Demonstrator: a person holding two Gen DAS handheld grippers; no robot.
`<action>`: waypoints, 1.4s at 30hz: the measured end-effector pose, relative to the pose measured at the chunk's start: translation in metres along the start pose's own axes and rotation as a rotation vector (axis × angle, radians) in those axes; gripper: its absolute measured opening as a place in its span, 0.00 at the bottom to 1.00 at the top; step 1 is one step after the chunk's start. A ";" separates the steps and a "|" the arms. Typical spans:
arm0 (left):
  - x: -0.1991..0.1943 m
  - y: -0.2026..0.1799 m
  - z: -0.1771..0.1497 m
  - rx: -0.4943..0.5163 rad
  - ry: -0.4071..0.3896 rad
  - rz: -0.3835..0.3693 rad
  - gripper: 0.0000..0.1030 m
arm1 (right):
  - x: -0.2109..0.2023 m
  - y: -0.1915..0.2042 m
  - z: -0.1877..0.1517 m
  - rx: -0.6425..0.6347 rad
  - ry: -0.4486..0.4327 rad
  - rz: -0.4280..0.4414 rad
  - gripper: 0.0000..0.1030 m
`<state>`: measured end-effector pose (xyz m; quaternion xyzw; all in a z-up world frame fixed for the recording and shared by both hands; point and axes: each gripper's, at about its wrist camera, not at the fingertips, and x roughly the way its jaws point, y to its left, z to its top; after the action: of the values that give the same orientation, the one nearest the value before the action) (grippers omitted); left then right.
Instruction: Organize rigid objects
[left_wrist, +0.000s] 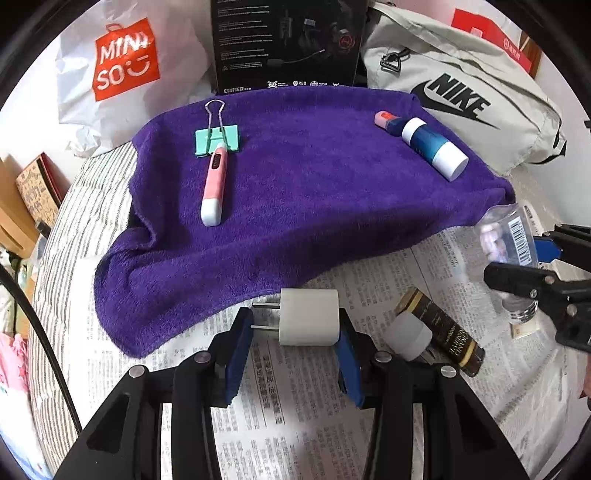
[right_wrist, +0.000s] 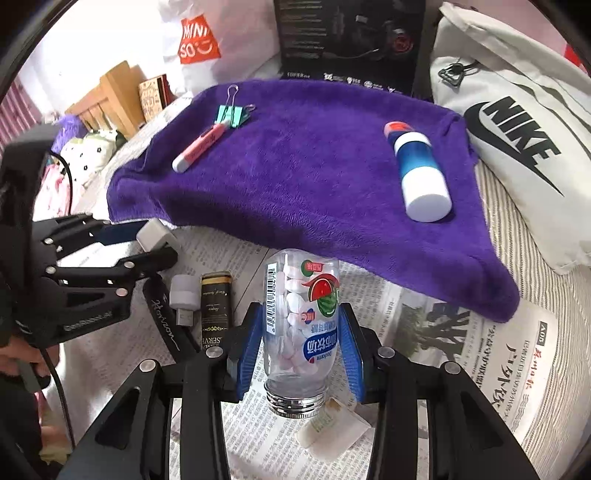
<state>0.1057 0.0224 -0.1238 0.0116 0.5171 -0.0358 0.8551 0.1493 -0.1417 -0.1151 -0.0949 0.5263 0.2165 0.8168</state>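
My left gripper (left_wrist: 295, 332) is shut on a white plug adapter (left_wrist: 308, 317), prongs pointing left, held above the newspaper (left_wrist: 295, 424) just in front of the purple towel (left_wrist: 303, 177). My right gripper (right_wrist: 301, 332) is shut on a clear candy bottle (right_wrist: 299, 325), silver cap toward the camera; the bottle also shows in the left wrist view (left_wrist: 508, 251). On the towel lie a teal binder clip (left_wrist: 217, 138), a pink and white pen (left_wrist: 214, 184), a blue and white tube (left_wrist: 434, 147) and a small pink eraser (left_wrist: 382, 119).
On the newspaper lie a black and gold box (left_wrist: 441, 328), a small white USB light (left_wrist: 410, 336), a black pen (right_wrist: 164, 317) and a white packet (right_wrist: 332, 428). Behind the towel stand a black box (left_wrist: 284, 44), a Miniso bag (left_wrist: 125, 59) and a Nike bag (left_wrist: 461, 96).
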 end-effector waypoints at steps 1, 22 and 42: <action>-0.003 0.001 -0.001 -0.005 -0.002 -0.012 0.40 | -0.003 0.000 0.000 0.005 -0.003 0.000 0.39; -0.050 0.033 0.023 -0.054 -0.095 -0.080 0.40 | -0.036 -0.030 0.023 0.104 -0.080 0.085 0.38; -0.038 0.060 0.052 -0.086 -0.102 -0.086 0.40 | -0.032 -0.043 0.082 0.096 -0.067 0.087 0.38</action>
<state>0.1386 0.0815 -0.0668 -0.0494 0.4739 -0.0509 0.8777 0.2242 -0.1564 -0.0541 -0.0253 0.5120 0.2293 0.8274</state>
